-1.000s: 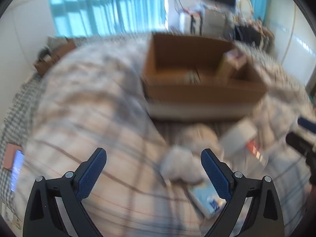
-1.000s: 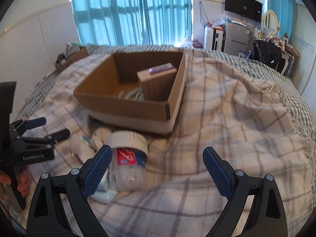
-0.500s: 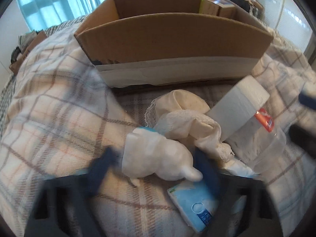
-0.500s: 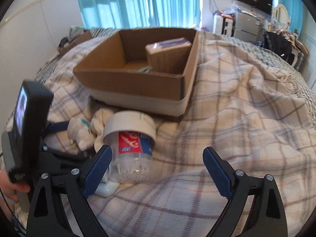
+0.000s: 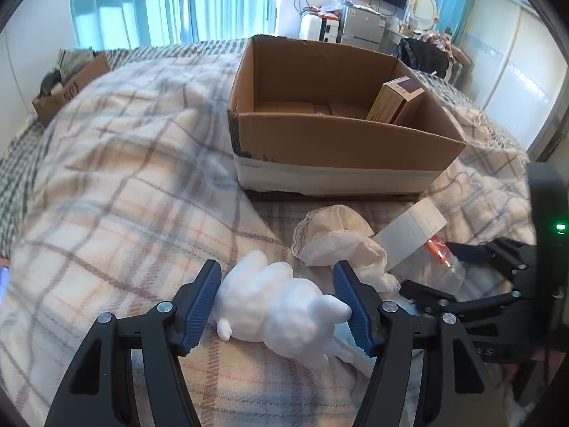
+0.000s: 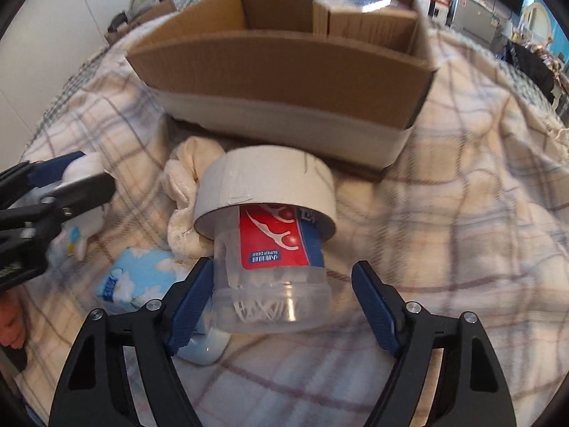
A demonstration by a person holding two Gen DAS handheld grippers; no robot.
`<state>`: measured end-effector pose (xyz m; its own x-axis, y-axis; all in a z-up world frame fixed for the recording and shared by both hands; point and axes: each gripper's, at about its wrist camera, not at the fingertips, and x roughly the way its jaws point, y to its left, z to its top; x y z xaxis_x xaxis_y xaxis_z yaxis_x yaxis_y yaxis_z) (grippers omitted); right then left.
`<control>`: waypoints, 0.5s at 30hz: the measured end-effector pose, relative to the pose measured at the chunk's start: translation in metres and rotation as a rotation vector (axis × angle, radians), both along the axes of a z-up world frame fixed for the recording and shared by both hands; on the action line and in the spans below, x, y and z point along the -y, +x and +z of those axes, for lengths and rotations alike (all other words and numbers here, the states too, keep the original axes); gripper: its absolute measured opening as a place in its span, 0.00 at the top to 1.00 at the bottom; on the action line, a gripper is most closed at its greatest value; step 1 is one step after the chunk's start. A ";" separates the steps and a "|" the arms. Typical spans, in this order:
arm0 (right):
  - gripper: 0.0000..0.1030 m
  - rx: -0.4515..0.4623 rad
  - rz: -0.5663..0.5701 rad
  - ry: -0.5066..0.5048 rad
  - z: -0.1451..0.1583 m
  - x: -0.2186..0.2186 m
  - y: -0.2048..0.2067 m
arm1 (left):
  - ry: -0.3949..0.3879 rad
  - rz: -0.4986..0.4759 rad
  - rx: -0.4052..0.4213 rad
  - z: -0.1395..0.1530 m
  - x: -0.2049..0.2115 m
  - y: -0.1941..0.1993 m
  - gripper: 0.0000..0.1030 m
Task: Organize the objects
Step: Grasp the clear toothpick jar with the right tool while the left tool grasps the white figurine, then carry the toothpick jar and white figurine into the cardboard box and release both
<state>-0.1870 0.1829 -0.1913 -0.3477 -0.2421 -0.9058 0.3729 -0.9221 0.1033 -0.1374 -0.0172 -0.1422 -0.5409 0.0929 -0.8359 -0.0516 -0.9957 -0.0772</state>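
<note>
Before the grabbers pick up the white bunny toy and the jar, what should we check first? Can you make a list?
1. White bunny toy between the left gripper pads: ok.
2. Left pads squeezing it: cannot tell.
3. Clear jar between the right gripper pads: ok, off-centre.
4. Right gripper shut on jar: not ok, gap on one side.
5. Tape roll leaning on jar, may slip: not ok.
6. Cardboard box has room: ok.
</note>
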 end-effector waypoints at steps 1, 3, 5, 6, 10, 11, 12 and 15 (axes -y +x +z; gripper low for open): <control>0.28 0.017 -0.004 -0.007 -0.003 0.000 -0.003 | 0.006 -0.001 0.003 -0.001 0.002 -0.003 0.35; 0.39 0.043 0.000 -0.040 -0.005 0.000 -0.004 | 0.006 -0.006 0.000 -0.003 0.000 0.000 0.35; 0.39 0.036 0.000 -0.024 -0.001 0.000 -0.001 | 0.004 -0.009 -0.005 -0.005 0.004 -0.002 0.35; 0.39 0.025 -0.009 -0.018 0.004 -0.002 0.003 | 0.005 -0.010 -0.008 -0.004 0.003 0.000 0.35; 0.39 -0.022 -0.020 -0.024 0.032 -0.012 0.025 | 0.005 -0.010 -0.012 -0.003 0.004 0.001 0.35; 0.39 -0.032 -0.020 -0.019 0.038 -0.014 0.031 | 0.002 -0.010 -0.014 -0.002 0.003 0.001 0.35; 0.39 -0.042 -0.022 -0.012 0.043 -0.016 0.037 | -0.001 -0.010 -0.017 -0.002 0.002 0.002 0.35; 0.39 -0.069 -0.021 -0.008 0.055 -0.023 0.054 | -0.014 -0.011 -0.027 0.002 -0.001 0.005 0.35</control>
